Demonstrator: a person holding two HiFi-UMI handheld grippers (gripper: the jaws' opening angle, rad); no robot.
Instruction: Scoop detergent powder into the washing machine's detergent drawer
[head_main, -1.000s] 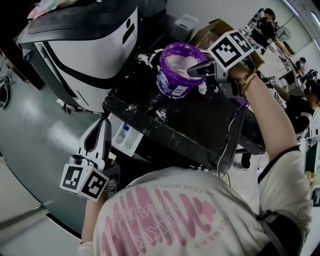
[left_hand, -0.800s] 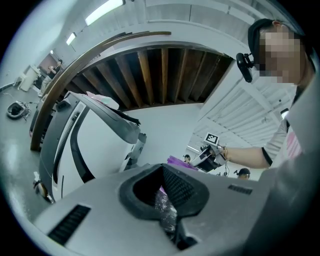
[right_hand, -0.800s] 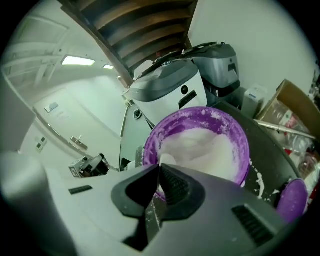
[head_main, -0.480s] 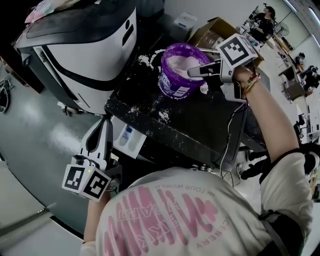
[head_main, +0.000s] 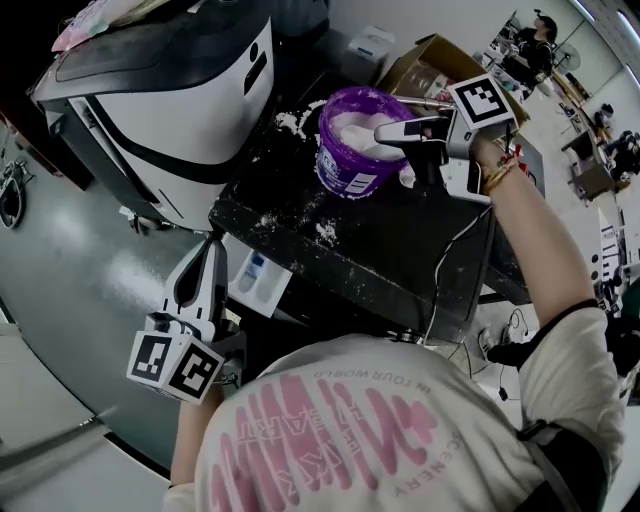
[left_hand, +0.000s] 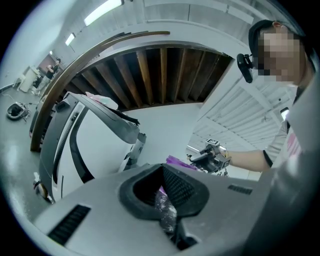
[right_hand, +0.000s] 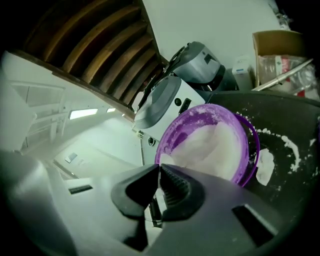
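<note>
A grey floor runs along the left, under a white washing machine with a dark lid at the far left. Right of it is a black tabletop dusted with spilled white powder. At its far edge stands a purple tub heaped with detergent powder. The right gripper hovers over the tub's right rim, pointing left and slightly down, its fingers pressed together. At the near left, below the table edge, the left gripper points level toward the far side, its fingertips meeting. Just right of it is a white detergent drawer with a blue part, standing open. A cardboard box sits beyond the tub.
</note>
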